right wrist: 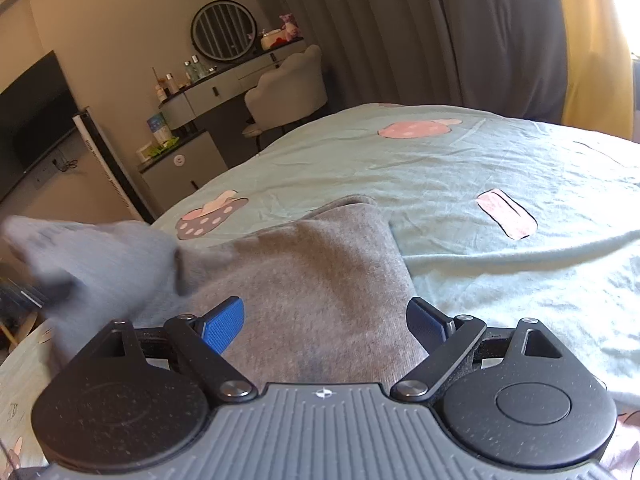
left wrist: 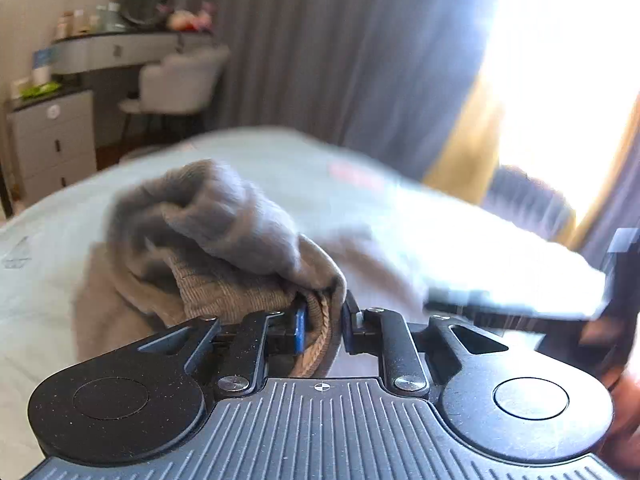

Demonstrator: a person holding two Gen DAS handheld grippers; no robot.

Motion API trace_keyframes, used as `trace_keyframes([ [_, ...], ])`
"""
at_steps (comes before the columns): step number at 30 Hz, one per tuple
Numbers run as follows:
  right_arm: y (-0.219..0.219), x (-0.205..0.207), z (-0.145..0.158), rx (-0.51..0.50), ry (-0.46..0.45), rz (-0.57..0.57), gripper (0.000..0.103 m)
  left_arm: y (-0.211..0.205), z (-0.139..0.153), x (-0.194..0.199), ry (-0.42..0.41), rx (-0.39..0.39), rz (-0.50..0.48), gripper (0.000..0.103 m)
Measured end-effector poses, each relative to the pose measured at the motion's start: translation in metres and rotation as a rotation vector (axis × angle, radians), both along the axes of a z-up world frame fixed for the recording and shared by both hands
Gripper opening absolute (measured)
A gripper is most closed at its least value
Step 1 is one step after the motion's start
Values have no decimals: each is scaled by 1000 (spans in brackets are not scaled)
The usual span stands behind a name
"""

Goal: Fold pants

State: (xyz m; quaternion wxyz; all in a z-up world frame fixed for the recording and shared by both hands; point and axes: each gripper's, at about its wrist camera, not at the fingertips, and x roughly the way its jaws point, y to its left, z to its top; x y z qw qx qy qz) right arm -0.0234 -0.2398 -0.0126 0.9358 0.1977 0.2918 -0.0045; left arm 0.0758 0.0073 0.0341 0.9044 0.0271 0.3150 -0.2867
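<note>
The left gripper (left wrist: 323, 322) is clamped on the ribbed hem of the grey pants (right wrist: 320, 276), lifting it above the bed sheet (right wrist: 480, 168). The right gripper (right wrist: 325, 322) is spread wide, gripping nothing. Risk: the thin pinch slips (fabric bunches), spoiling the fold.

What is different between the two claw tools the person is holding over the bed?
The left gripper has its blue pads nearly together, pinching a bunched edge of the grey pants; the right gripper has its pads spread wide, with nothing pinched. The left one lifts cloth off the bed sheet; the right one sits above cloth that lies flat. Both share the same black and grey build.
</note>
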Motion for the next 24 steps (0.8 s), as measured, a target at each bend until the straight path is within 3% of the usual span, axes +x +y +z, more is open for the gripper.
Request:
trace_keyframes([
  [2,1,-3,2,-3,-12,11,89,-10,-10,-1,36,8,-10,40],
  [3,1,-3,2,-1,-14,13,89,-8,-12,-2,59,-19,-6,45],
  [4,1,-4,2,5,-15,16,89,-2,-13,-4,78,-62,2,57],
  [5,0,-3,1,12,-12,19,89,8,-14,-5,89,-107,20,61],
  [10,0,4,-6,29,18,22,89,58,1,-9,106,-280,136,66],
  [13,4,7,-7,24,26,30,89,70,7,2,91,-289,150,68],
  [16,5,8,-8,18,27,33,89,47,7,-1,55,-158,99,67],
  [20,-3,4,-7,44,26,-4,89,-21,0,-6,-78,155,-60,67],
  [22,-10,4,-8,62,35,-39,89,-51,-16,-17,-106,338,-135,68],
  [24,-14,4,-10,82,45,-54,89,-70,-33,-33,-139,467,-198,69],
])
